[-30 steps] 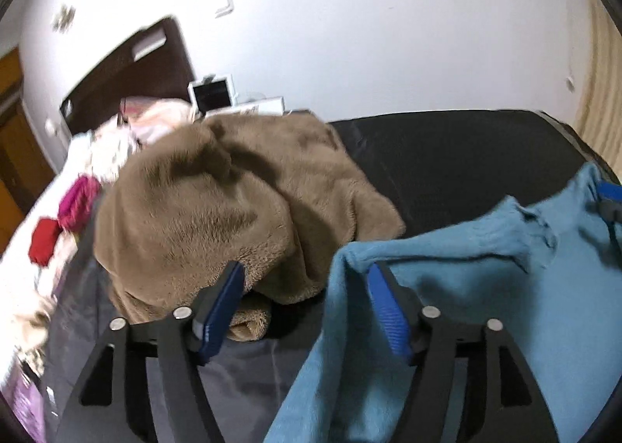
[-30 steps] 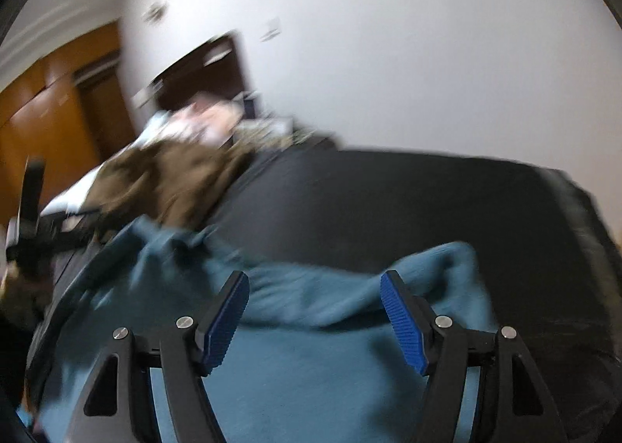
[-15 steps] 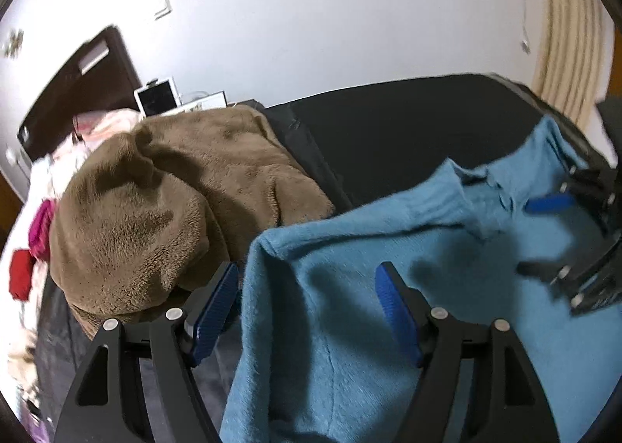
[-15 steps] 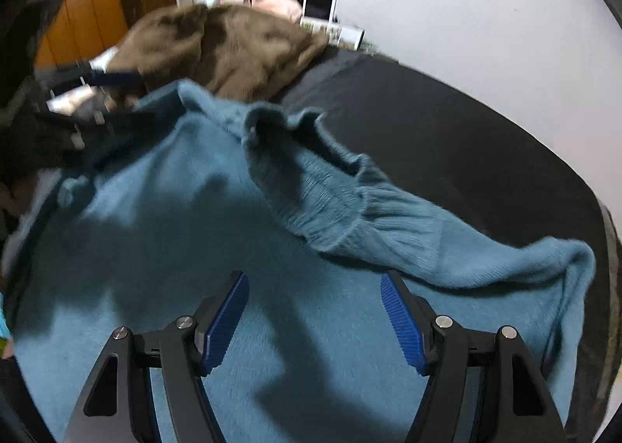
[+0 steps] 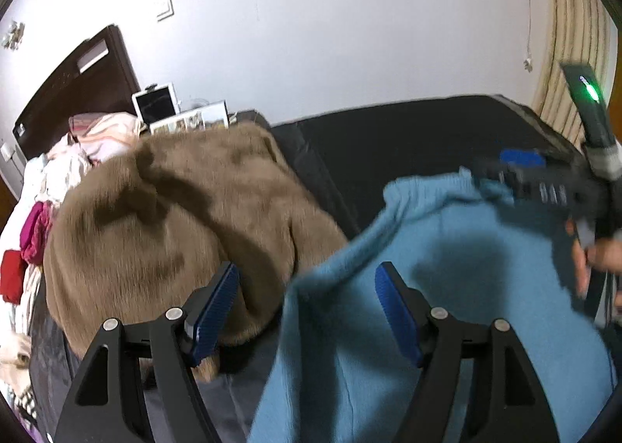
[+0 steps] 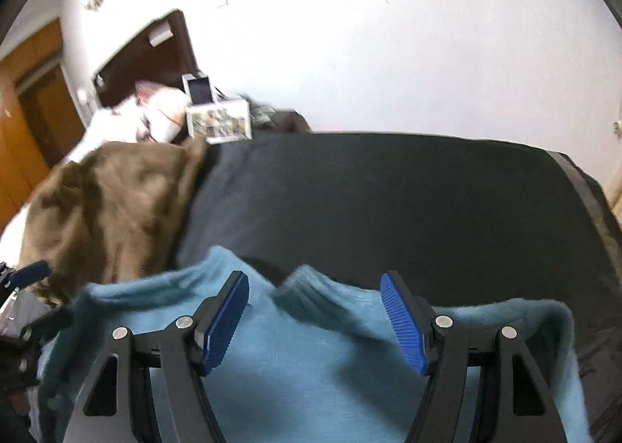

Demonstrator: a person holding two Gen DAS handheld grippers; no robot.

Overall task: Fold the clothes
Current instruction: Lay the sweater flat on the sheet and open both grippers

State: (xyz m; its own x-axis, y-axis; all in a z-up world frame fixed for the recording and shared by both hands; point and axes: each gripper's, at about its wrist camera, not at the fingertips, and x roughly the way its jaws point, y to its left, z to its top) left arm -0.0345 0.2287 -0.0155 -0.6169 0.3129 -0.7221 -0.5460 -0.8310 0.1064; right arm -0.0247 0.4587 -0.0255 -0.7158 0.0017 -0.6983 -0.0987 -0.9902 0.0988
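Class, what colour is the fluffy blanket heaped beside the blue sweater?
Brown. The blanket shows best in the left wrist view.

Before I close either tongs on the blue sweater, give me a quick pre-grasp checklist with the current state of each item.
1. Left tongs open, nothing pinched: ok.
2. Right tongs open, nothing pinched: ok.
3. Blue sweater lying flat: not ok, its far edge is rumpled and bunched.
4. Sweater edge between the left tongs' pads: ok, the left edge runs through the gap.
5. Brown blanket apart from the sweater: not ok, it sits right against the sweater's left edge.
6. Black bed cover beyond the sweater free for folding: ok.
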